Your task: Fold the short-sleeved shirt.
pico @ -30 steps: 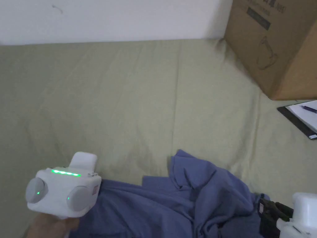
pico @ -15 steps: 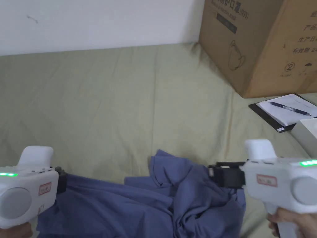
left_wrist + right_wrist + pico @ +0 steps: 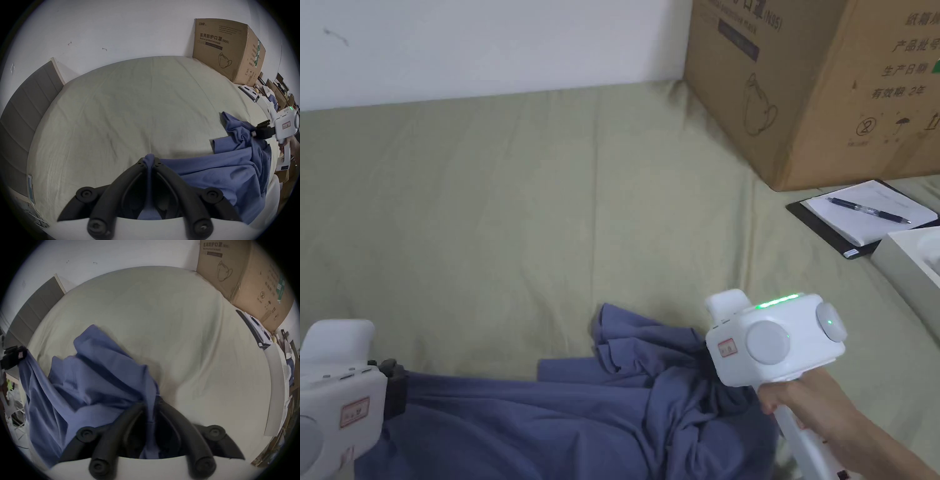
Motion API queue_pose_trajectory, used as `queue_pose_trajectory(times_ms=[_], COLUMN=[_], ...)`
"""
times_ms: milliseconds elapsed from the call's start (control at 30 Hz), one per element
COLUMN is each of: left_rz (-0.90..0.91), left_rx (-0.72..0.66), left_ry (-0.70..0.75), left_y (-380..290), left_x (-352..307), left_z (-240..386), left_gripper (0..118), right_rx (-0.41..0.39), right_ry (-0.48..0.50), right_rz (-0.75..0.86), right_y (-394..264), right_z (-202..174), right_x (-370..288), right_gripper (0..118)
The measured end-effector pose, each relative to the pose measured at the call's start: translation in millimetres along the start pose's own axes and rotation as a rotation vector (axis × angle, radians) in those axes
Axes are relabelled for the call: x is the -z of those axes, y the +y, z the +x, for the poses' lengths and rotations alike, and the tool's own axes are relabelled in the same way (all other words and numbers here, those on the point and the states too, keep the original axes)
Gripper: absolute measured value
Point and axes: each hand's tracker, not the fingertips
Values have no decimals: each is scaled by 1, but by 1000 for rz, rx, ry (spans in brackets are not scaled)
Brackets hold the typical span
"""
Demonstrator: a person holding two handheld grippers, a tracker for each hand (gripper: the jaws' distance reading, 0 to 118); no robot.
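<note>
A blue short-sleeved shirt (image 3: pixel 581 412) lies crumpled at the near edge of a pale green bed sheet (image 3: pixel 519 206). My left gripper (image 3: pixel 150 161) is shut on a bunched edge of the shirt (image 3: pixel 203 172) at its left end; in the head view its white body sits at the lower left with the left gripper (image 3: pixel 400 378) tips at the cloth. My right gripper (image 3: pixel 151 400) is shut on a fold of the shirt (image 3: pixel 90 376) at its right end. In the head view the right gripper (image 3: pixel 709 369) has its jaws hidden behind its white body, held by a hand.
A big cardboard box (image 3: pixel 825 81) stands at the back right against the white wall. A clipboard with paper and a pen (image 3: pixel 862 212) lies in front of it, and a white box (image 3: pixel 915 265) sits at the right edge. A grey headboard (image 3: pixel 27 104) bounds the bed's left.
The right gripper came up from the lower right, moved left and turned onto the shirt's right end. The left gripper shifted left and down. The camera view also swung right.
</note>
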Motion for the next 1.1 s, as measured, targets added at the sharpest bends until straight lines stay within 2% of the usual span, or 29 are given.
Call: queue_pose_trajectory(times_ms=[100,200,267,333,400,500,600,800,933,1100], left_rz=[0,12,42,85,141,229,318,495,573,608], left_rx=[-34,-41,-46,-78,-122,-113,-136,-73,-67,-43], left_ry=[-7,-5,22,16,-1,70,20,83,95,118], left_y=[-1,2,6,13,21,36,55,108,156,221], left_x=[-8,-22,-37,-55,-81,-125,-173,-259,-294,-301], left_z=[-7,-14,-19,-30,-41,-49,-60,-56,-59,-65], left_gripper=[2,2,2,2,2,2,2,2,2,2], right_rx=[-27,62,83,85,86,114,112,58,53,119], right_ry=[5,80,114,99,114,142,161,126,106,135], right_rz=[4,88,153,230,300,404,500,645,720,747], right_y=[2,10,15,22,26,35,45,69,98,163], right_z=[3,17,22,25,24,25,25,7,2,14], right_x=[-14,-51,-84,-120,-159,-216,-272,-366,-415,-435], right_gripper=[4,4,4,4,4,4,4,4,4,4])
